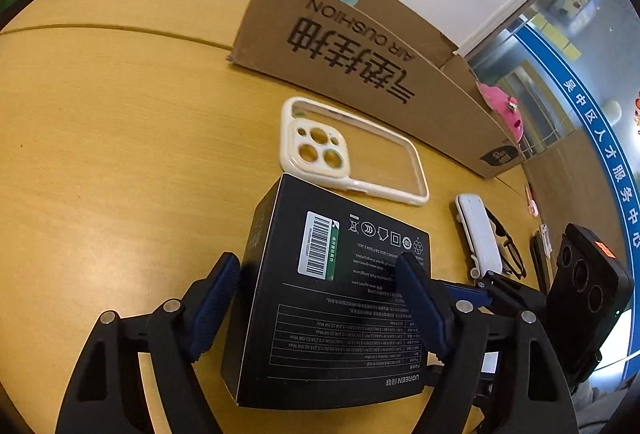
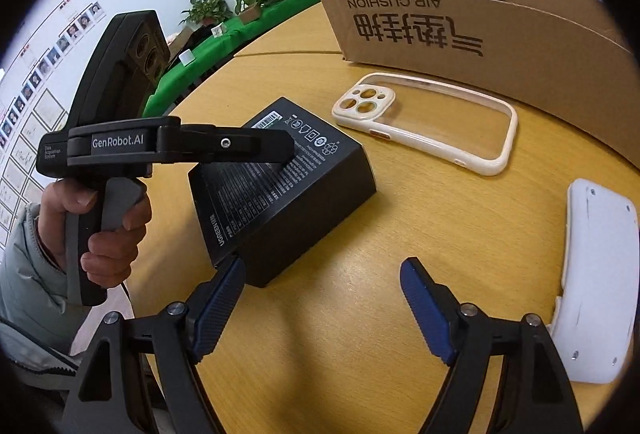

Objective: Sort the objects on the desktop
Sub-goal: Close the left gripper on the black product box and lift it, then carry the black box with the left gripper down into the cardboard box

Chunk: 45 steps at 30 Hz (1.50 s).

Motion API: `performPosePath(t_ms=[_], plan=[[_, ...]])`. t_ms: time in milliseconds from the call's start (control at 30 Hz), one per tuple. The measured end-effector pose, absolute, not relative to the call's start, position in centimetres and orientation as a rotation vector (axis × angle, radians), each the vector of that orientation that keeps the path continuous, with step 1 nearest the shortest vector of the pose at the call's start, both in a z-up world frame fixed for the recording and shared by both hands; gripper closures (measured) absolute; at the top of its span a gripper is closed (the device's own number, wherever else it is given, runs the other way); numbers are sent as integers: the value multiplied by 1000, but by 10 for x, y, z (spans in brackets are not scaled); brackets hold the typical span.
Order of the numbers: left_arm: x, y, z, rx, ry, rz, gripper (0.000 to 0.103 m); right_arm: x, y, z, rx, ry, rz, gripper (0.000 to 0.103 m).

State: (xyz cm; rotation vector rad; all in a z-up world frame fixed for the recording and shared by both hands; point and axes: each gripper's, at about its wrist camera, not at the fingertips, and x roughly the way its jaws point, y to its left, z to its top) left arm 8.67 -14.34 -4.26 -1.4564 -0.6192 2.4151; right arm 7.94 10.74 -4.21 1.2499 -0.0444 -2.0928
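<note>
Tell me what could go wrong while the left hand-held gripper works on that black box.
1. The left hand-held gripper straddles the black Ugreen box off-centre, so it could twist on lifting.
2. The clear phone case lies just beyond the box and may get nudged toward the cardboard box.

Both wrist views close, sharing black box (image 1: 332,298)

Left gripper (image 1: 316,298) spread wide astride the black UGREEN box (image 1: 332,298), pads apart from it, right gripper (image 2: 324,306) gaping just beside the box.
</note>
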Motion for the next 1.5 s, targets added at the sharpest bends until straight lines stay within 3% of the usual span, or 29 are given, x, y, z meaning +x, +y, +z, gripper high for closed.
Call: performPosePath(t_ms=[167, 333, 467, 533, 633, 900, 1000, 1500], plan=[[90, -120, -42, -1492, -661, 2383, 24, 96, 131, -40, 1263, -23, -2077, 23], [83, -85, -37, -1493, -655, 2338, 38, 119, 150, -32, 1261, 56, -2036, 23], [77, -56, -36, -1500, -607, 2275, 38, 128, 158, -31, 1260, 34, -1999, 23], [77, -45, -33, -1497, -555, 2286, 39, 127, 153, -33, 1266, 77, -2046, 13], [78, -43, -32, -1503, -565, 2264, 42, 120, 154, -42, 1289, 100, -2202, 12], [87, -43, -21, -1476, -512, 2306, 45, 129, 156, -20, 1143, 167, -2281, 16], [87, -51, -12, -1446, -574, 2302, 46, 128, 160, -3, 1080, 186, -2308, 16], [51, -59, 71, -1163, -475, 2471, 47, 86, 147, 63, 844, 311, -2439, 16]])
